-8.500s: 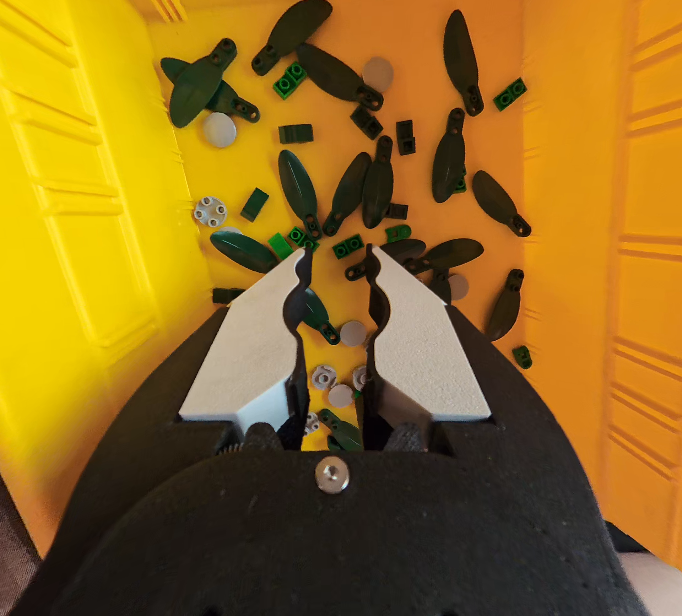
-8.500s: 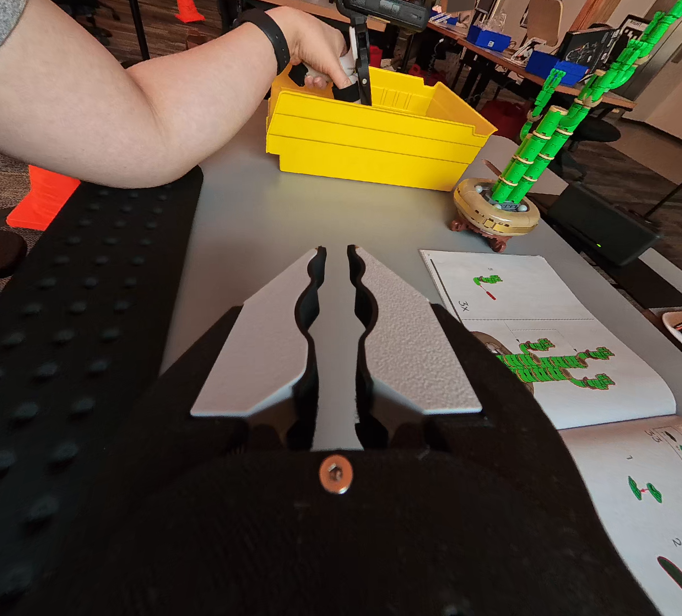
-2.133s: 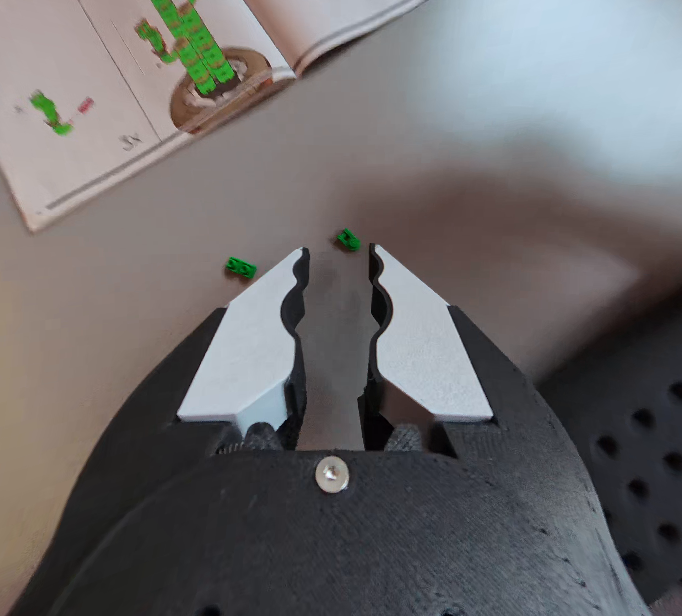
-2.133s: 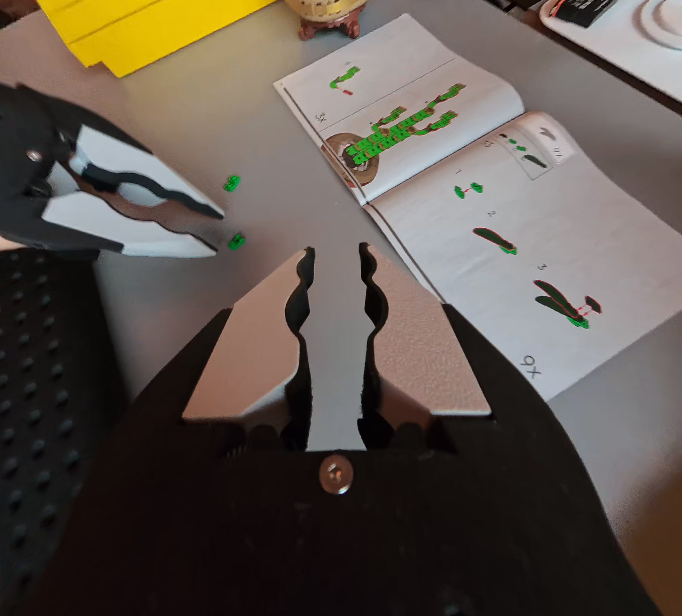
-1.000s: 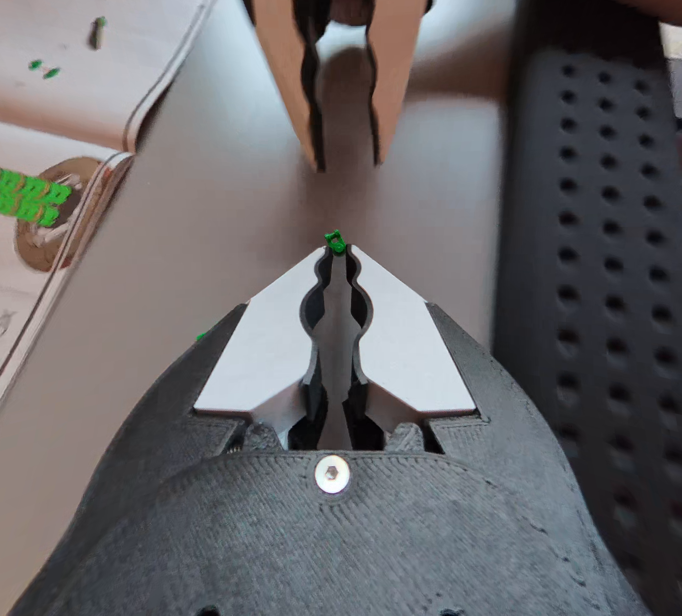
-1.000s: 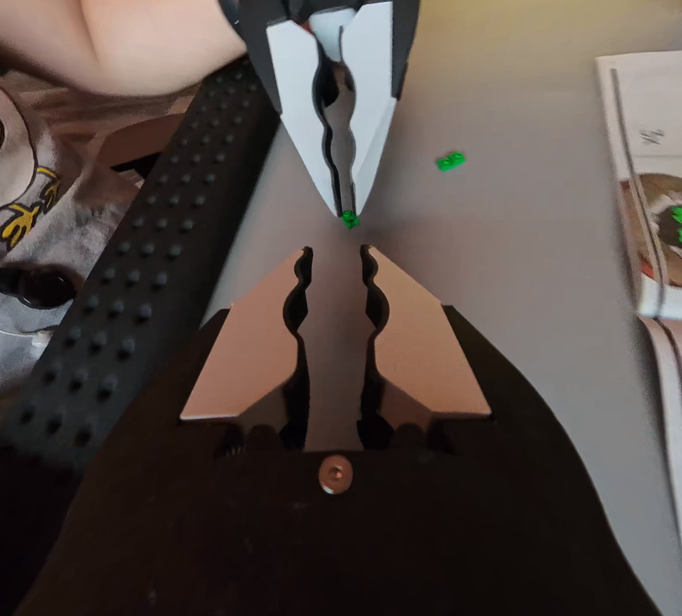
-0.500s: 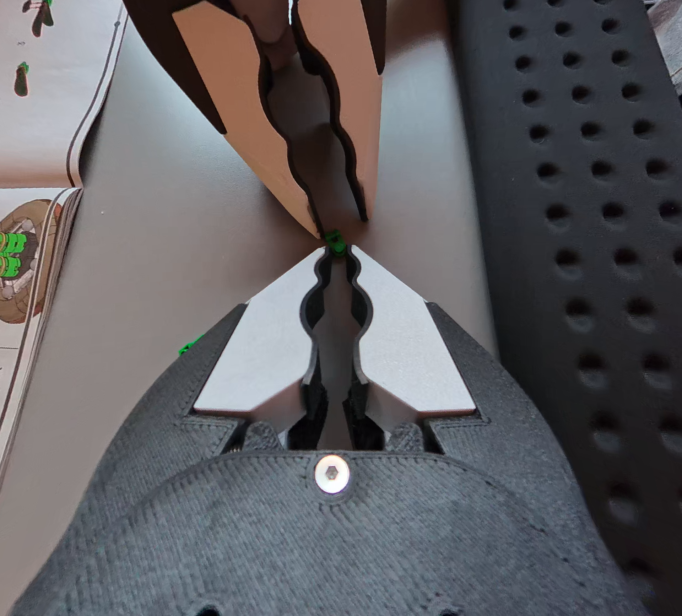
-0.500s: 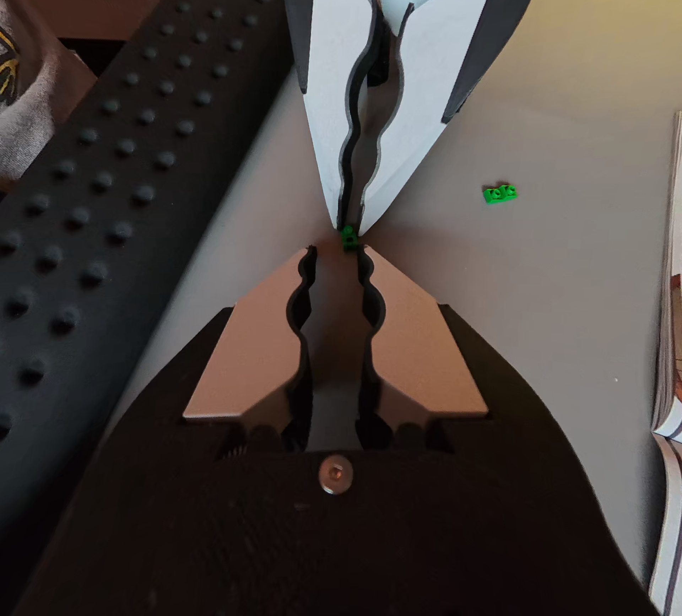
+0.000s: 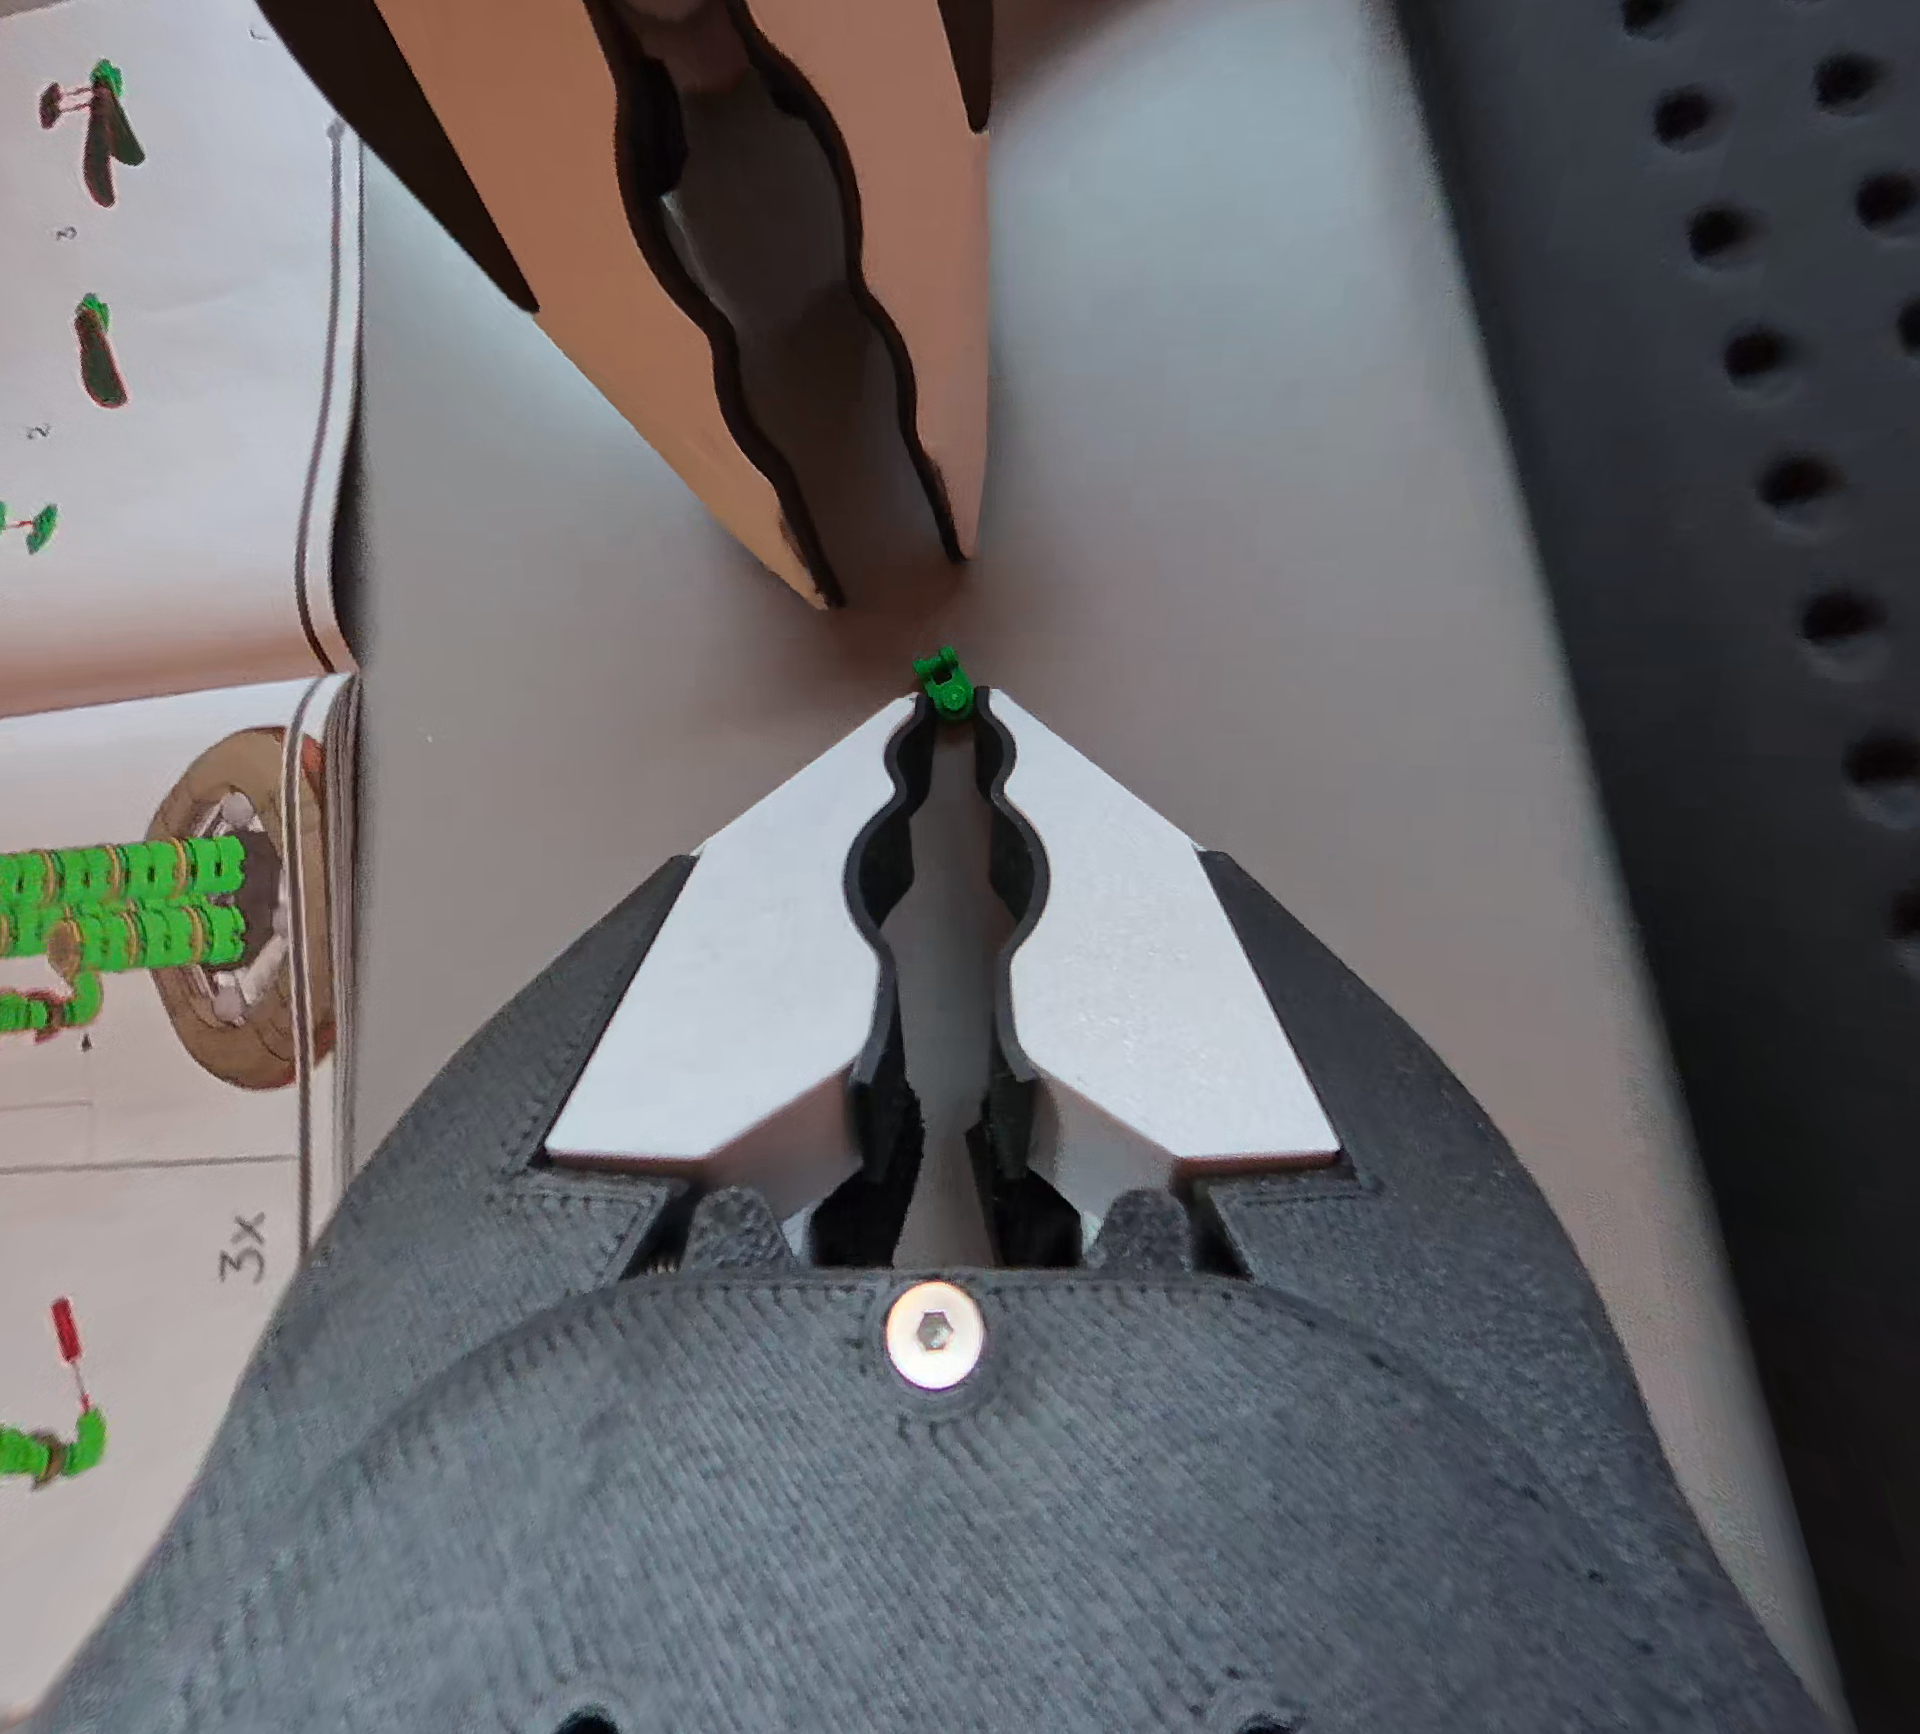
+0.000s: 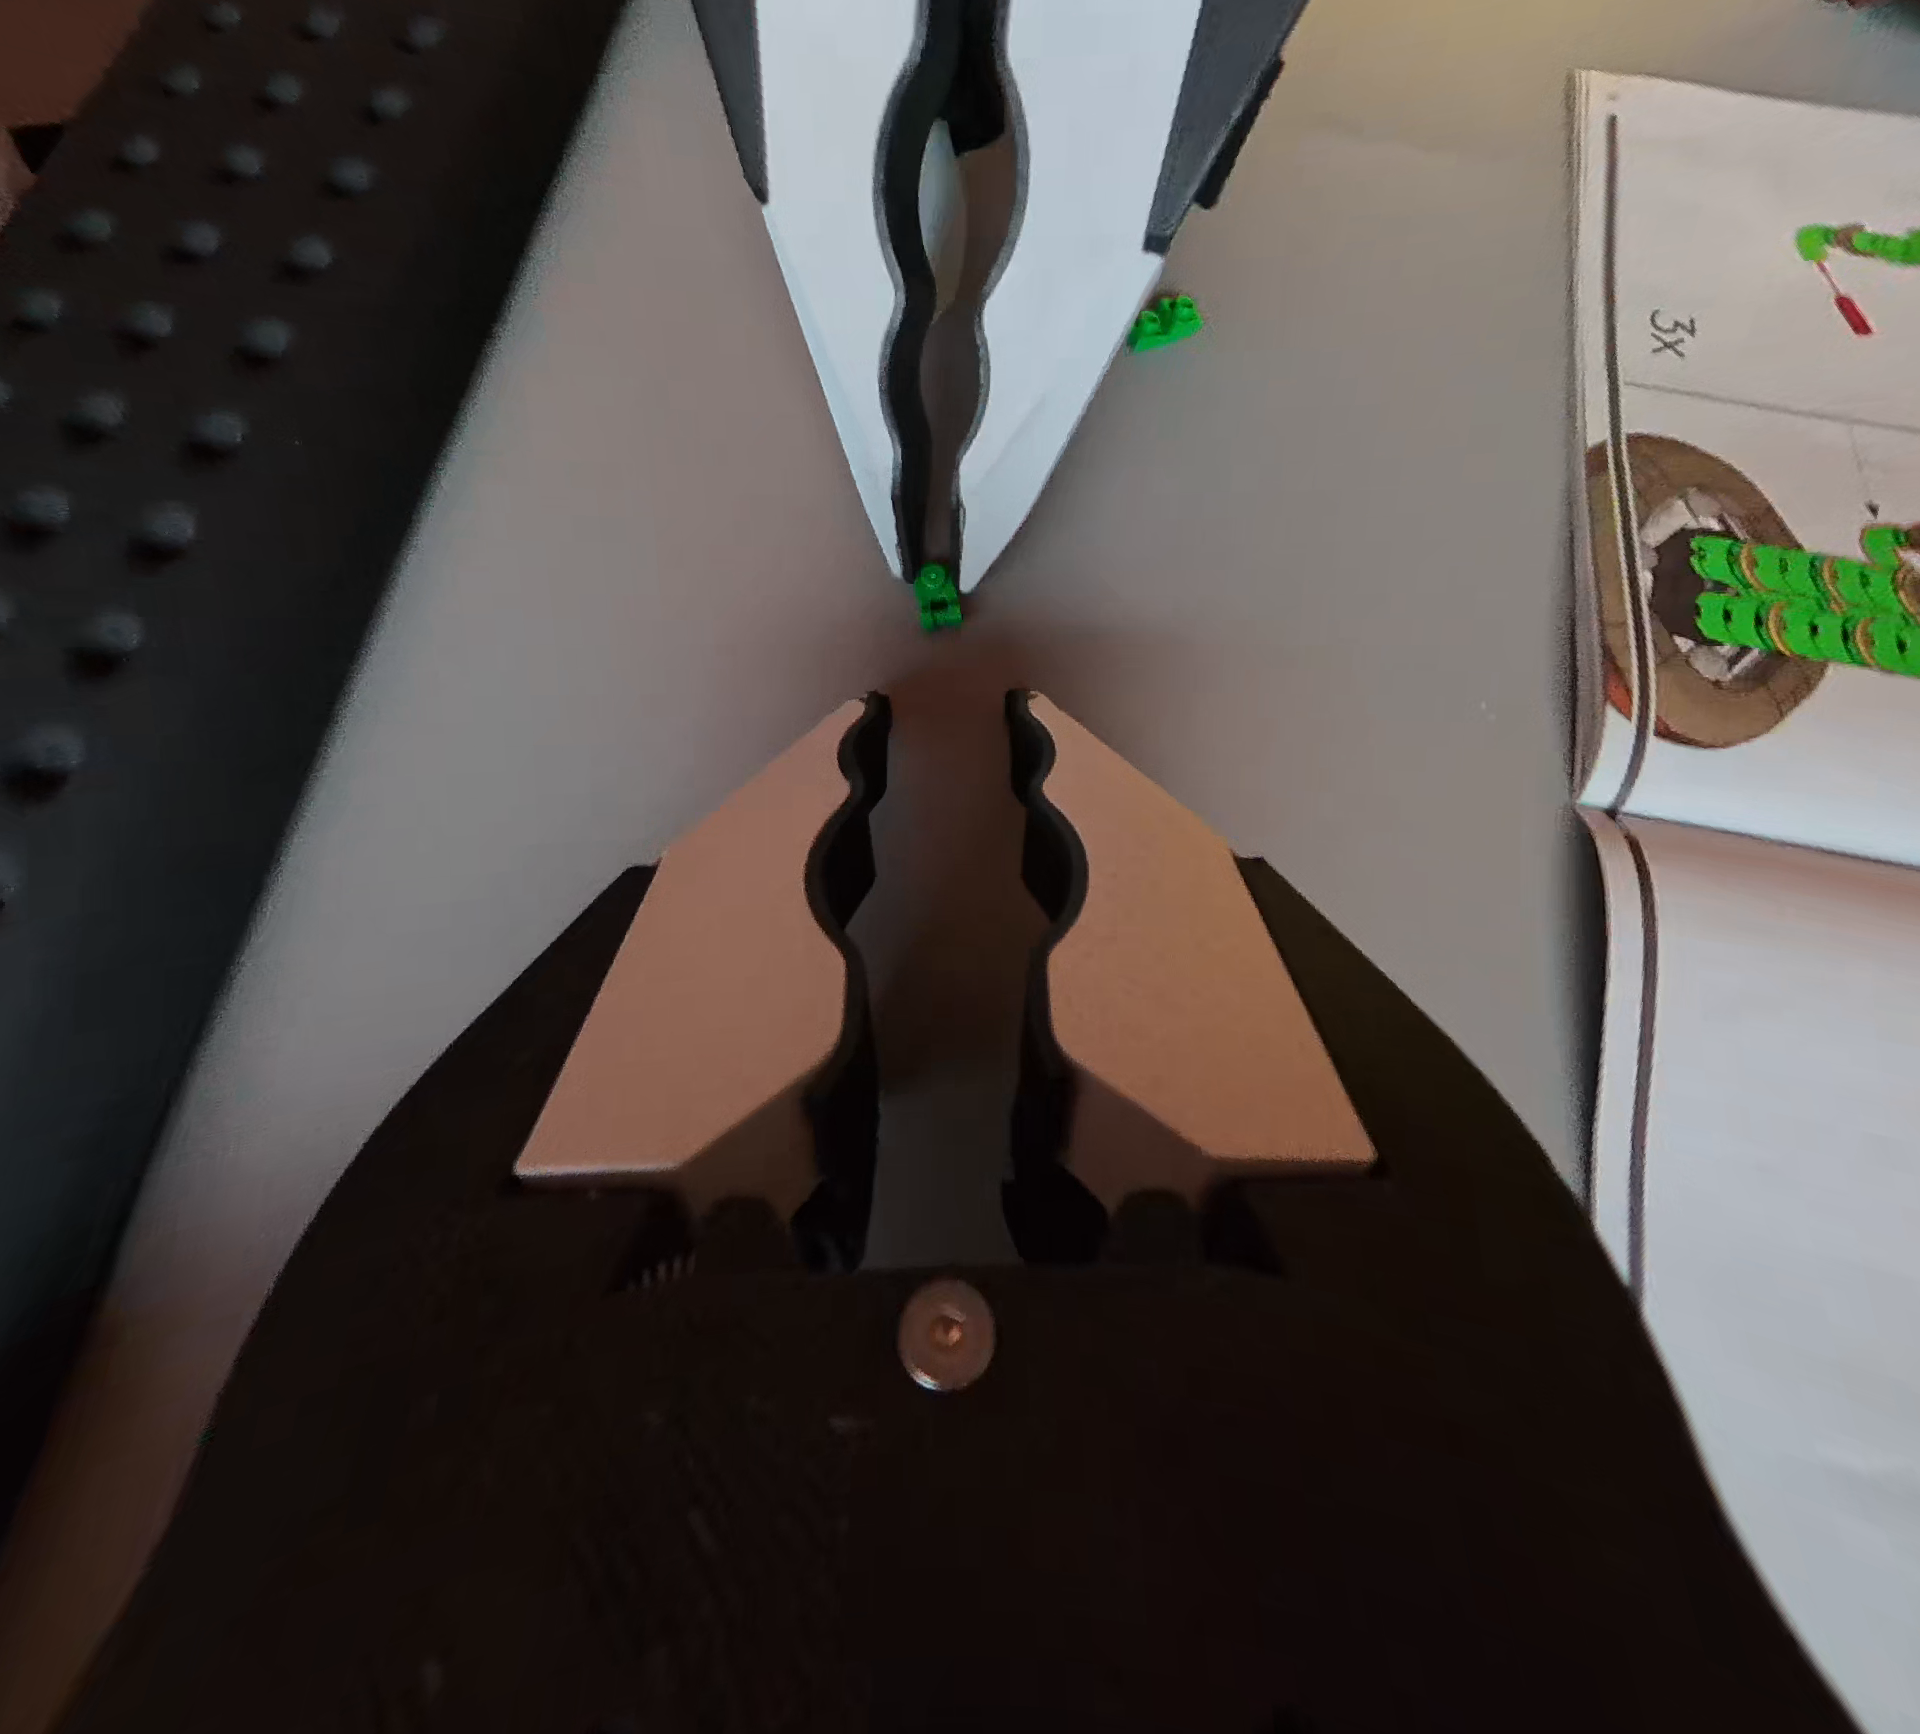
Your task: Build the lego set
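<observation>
My left gripper (image 9: 948, 699) is shut on a small green lego piece (image 9: 943, 683) and holds it by its fingertips just above the grey table (image 9: 582, 479). The piece also shows in the right wrist view (image 10: 937, 595), at the tip of the left gripper (image 10: 932, 578). My right gripper (image 10: 943, 697) is open and empty, facing the left one tip to tip with a short gap to the piece. It also shows in the left wrist view (image 9: 896, 578). A second green piece (image 10: 1166, 326) lies on the table beside the left gripper.
An open instruction booklet (image 9: 156, 645) lies on the table, also visible in the right wrist view (image 10: 1756, 645). A black studded mat (image 10: 197, 334) runs along the table's other side, shown in the left wrist view too (image 9: 1714, 437).
The right gripper has drawn back a little from the green piece, so a gap shows between its tips and the piece. The left gripper still holds the piece.
</observation>
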The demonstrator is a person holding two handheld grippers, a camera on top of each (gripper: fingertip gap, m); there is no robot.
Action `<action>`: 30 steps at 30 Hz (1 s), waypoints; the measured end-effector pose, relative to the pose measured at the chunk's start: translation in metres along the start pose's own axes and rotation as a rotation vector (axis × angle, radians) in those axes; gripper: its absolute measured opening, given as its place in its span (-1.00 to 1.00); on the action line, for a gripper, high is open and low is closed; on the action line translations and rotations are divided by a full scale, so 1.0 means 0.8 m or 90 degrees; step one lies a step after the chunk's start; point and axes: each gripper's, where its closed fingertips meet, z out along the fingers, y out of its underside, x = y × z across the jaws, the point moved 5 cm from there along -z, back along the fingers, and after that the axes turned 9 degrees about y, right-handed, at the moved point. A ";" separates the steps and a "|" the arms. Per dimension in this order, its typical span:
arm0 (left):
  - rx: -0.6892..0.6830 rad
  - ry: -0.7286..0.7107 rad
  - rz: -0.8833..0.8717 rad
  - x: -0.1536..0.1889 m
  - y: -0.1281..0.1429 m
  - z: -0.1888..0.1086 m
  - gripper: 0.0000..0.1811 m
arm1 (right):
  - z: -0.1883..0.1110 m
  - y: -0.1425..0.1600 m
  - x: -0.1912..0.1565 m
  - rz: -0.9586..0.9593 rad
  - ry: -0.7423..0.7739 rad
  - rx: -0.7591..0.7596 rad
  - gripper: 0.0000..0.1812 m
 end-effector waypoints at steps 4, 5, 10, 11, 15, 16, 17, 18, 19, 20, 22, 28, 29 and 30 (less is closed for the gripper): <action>0.027 0.040 -0.028 -0.014 -0.005 0.006 -0.93 | -0.002 0.003 0.004 0.011 0.007 -0.003 -0.74; 0.035 0.042 -0.033 -0.014 -0.004 0.006 -0.93 | -0.002 0.003 0.005 0.015 0.006 -0.003 -0.74; 0.068 0.027 -0.044 -0.015 0.001 0.004 -0.93 | 0.000 0.002 0.006 0.031 -0.015 -0.007 -0.73; 0.068 0.018 -0.048 -0.016 0.002 0.002 -0.90 | 0.001 0.002 0.006 0.028 -0.017 -0.008 -0.72; 0.066 -0.032 -0.087 -0.018 0.015 -0.011 -0.72 | 0.001 0.001 0.003 0.015 -0.010 -0.008 -0.71; 0.075 -0.039 -0.094 -0.016 0.017 -0.017 -0.72 | 0.001 0.001 0.002 0.014 -0.010 -0.006 -0.71; 0.089 -0.048 -0.100 -0.014 0.018 -0.025 -0.71 | 0.000 0.001 0.001 0.013 -0.008 -0.005 -0.72; 0.100 -0.063 -0.108 -0.014 0.019 -0.035 -0.68 | 0.000 0.001 0.001 0.011 -0.004 -0.005 -0.72; 0.105 -0.079 -0.118 -0.016 0.021 -0.045 -0.66 | 0.000 0.000 0.000 0.009 -0.003 -0.007 -0.72; 0.105 -0.089 -0.131 -0.017 0.024 -0.055 -0.63 | 0.001 -0.001 -0.002 0.005 -0.004 -0.007 -0.72; 0.089 -0.101 -0.157 -0.019 0.037 -0.067 -0.63 | 0.003 -0.003 -0.005 -0.009 -0.007 -0.006 -0.72; 0.064 -0.141 -0.212 -0.027 0.076 -0.087 -0.67 | 0.010 -0.007 0.006 0.006 0.001 -0.001 -0.74; 0.076 -0.134 -0.221 -0.027 0.076 -0.090 -0.67 | 0.009 -0.007 0.005 0.007 -0.003 -0.001 -0.77; 0.085 -0.126 -0.228 -0.025 0.075 -0.092 -0.67 | 0.009 -0.007 0.004 0.001 -0.003 0.000 -0.80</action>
